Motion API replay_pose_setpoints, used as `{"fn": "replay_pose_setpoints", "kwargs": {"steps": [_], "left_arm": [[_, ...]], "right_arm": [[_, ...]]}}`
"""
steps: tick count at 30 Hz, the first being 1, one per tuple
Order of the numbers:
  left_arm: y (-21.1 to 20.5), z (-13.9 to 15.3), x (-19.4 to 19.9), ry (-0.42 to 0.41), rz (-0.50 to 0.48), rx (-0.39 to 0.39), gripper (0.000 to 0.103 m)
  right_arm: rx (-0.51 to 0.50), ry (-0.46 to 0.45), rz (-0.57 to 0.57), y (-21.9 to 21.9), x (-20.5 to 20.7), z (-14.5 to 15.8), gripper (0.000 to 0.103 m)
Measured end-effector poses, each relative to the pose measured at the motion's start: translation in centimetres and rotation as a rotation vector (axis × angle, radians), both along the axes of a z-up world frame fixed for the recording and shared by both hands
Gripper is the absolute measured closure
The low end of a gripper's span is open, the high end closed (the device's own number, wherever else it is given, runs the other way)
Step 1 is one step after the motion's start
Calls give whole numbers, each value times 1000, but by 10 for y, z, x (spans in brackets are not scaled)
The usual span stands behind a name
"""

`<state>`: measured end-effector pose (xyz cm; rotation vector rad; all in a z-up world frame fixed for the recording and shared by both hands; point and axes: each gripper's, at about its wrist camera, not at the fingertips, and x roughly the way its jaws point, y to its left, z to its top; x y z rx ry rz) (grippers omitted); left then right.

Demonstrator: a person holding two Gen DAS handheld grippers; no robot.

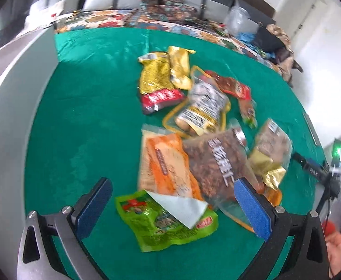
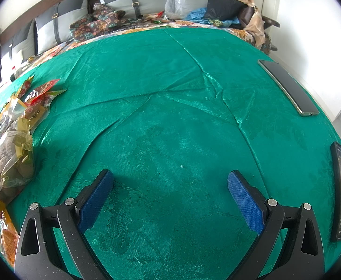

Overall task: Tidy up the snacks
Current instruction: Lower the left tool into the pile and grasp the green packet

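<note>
The left wrist view shows the snack packets (image 1: 193, 126) piled on the green desk (image 1: 88, 116); the left hand-held gripper (image 1: 172, 194) stands wide open above the green packet (image 1: 161, 221), holding nothing. The right wrist view shows two phones (image 2: 289, 88); the right hand-held gripper (image 2: 170, 191) is wide open and empty over bare cloth, with the snacks at the left edge.

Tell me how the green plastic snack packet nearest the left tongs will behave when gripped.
The crinkled green plastic snack packet lies flat and wrinkled, so it is probably floppy and light. Its glossy film may slip between the blue pads. The orange packet's white flap overlaps it, so lifting it would likely drag that neighbour.
</note>
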<state>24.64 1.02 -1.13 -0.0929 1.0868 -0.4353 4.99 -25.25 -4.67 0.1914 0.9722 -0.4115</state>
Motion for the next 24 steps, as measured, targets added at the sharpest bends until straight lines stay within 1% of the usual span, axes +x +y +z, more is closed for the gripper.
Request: {"fn": "replay_pose_setpoints", "kwargs": {"steps": [2, 6, 10, 13, 15, 17, 19, 22, 24], "left_arm": [[-5, -6, -2, 16, -35, -5, 0], [-20, -12, -10, -8, -103, 68, 0], [-24, -21, -17, 30, -132, 47, 0], [-26, -24, -35, 47, -161, 47, 0], [-28, -27, -51, 72, -194, 45, 0], [-28, -30, -67, 98, -227, 55, 0], [-30, -31, -82, 106, -269, 74, 0], [-35, -27, -95, 86, -321, 115, 0], [-43, -18, -96, 16, -354, 189, 0]], "right_arm": [[0, 0, 0, 2, 0, 0, 3], [0, 0, 0, 1, 0, 0, 3], [0, 0, 0, -1, 0, -1, 3], [0, 0, -1, 1, 0, 0, 3], [0, 0, 0, -1, 0, 0, 3], [0, 0, -1, 1, 0, 0, 3], [0, 0, -1, 1, 0, 0, 3], [0, 0, 0, 1, 0, 0, 3], [0, 0, 0, -1, 0, 0, 3]]}}
